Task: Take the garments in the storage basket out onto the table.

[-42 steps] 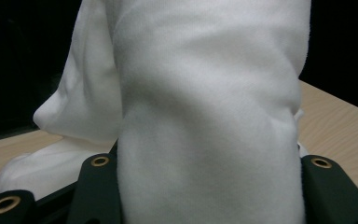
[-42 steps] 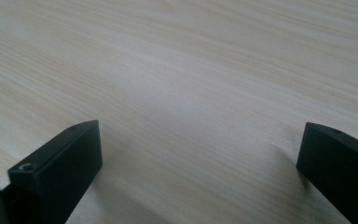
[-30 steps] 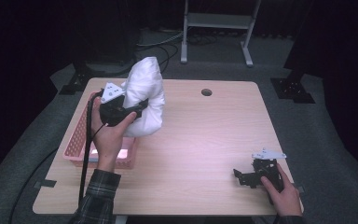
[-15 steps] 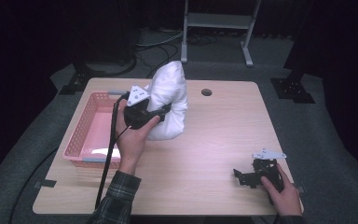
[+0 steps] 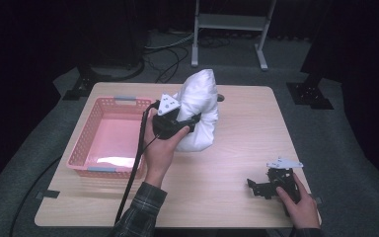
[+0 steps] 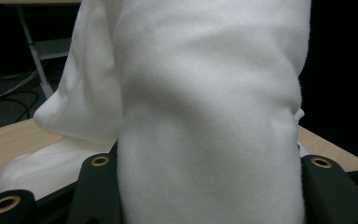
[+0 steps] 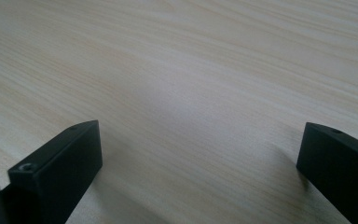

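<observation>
The white cloth bundle stood bunched and tall, just right of the pink basket, its lower end resting on the tabletop near the middle-back. My left gripper had it pinched across the middle; in the left gripper view the cloth sat squeezed between my two black fingers, so that pair was clamped on fabric, w/ more of it folded down onto the wood behind. The top of the bundle leaned toward the back edge, close to the small round hole in the tabletop.

The basket sat on the left part of the tabletop, its near rim close to the front edge and its left rim near the left edge. Its inside looked bare apart from a pale patch at the near end; couldn't tell what that was.

Right of the bundle the wood was open all the way to the right edge, and fwd to the front edge too.

My right gripper rested low at the front-right corner, well apart from the cloth, hand close to the front edge. In the right gripper view its fingers stood wide apart, nothing between them, just bare wood grain beneath.

Beyond the back edge: dark floor, cables, a metal stand.
</observation>
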The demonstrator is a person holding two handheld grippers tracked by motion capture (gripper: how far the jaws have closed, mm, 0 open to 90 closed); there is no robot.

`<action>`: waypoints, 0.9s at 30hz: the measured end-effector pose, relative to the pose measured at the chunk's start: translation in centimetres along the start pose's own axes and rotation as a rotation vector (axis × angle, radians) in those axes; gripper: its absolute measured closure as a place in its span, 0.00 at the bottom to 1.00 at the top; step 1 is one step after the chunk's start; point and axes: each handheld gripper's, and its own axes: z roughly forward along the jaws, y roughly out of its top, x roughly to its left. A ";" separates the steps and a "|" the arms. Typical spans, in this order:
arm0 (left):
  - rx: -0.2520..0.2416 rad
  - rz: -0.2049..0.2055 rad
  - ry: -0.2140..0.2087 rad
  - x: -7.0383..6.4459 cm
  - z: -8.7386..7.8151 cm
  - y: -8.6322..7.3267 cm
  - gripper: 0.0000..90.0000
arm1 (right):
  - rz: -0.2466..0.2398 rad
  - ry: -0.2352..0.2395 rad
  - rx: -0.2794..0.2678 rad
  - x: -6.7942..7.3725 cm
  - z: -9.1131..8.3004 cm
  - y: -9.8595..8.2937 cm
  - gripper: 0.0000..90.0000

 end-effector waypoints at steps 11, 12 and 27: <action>0.044 -0.004 -0.026 -1.7 2.3 -2.0 0.51 | 0.001 0.000 -0.001 0.0 0.0 0.0 0.00; 0.048 -0.005 -0.026 -1.8 2.5 -2.2 0.51 | 0.001 0.000 0.000 0.0 0.0 0.0 0.00; 0.123 -0.004 -0.021 -3.2 5.3 -5.5 0.51 | -0.001 0.000 -0.002 0.0 0.0 0.0 0.00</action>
